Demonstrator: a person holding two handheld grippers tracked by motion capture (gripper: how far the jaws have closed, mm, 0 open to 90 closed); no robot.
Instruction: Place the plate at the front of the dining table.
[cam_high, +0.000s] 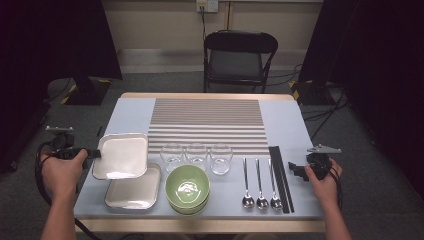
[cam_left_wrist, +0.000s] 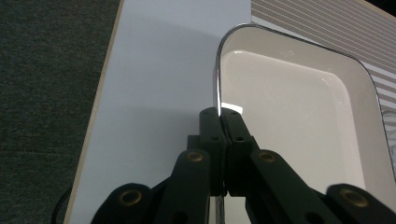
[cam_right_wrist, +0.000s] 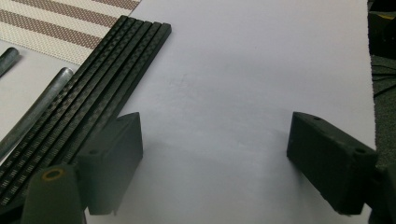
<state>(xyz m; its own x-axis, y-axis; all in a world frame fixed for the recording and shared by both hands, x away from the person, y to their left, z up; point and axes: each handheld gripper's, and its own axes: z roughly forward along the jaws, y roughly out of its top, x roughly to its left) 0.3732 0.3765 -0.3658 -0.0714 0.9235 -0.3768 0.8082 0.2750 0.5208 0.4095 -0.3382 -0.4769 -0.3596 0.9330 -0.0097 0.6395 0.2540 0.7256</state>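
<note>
My left gripper (cam_high: 96, 154) is shut on the left rim of a white square plate (cam_high: 121, 155), which hangs tilted above a second white plate (cam_high: 134, 192) lying on the table. In the left gripper view the fingertips (cam_left_wrist: 219, 122) pinch the plate's (cam_left_wrist: 289, 107) thin edge. My right gripper (cam_high: 295, 169) stands open at the table's right side, just right of the black chopsticks (cam_high: 281, 177). In the right gripper view its jaws are wide apart over the bare white tabletop (cam_right_wrist: 224, 93), with the chopsticks (cam_right_wrist: 107, 79) beside one jaw.
A green bowl (cam_high: 187, 187) sits at the front centre, with three clear glasses (cam_high: 196, 156) behind it. Three spoons (cam_high: 260, 185) lie left of the chopsticks. A striped placemat (cam_high: 207, 122) covers the far middle. A black chair (cam_high: 239, 59) stands beyond the table.
</note>
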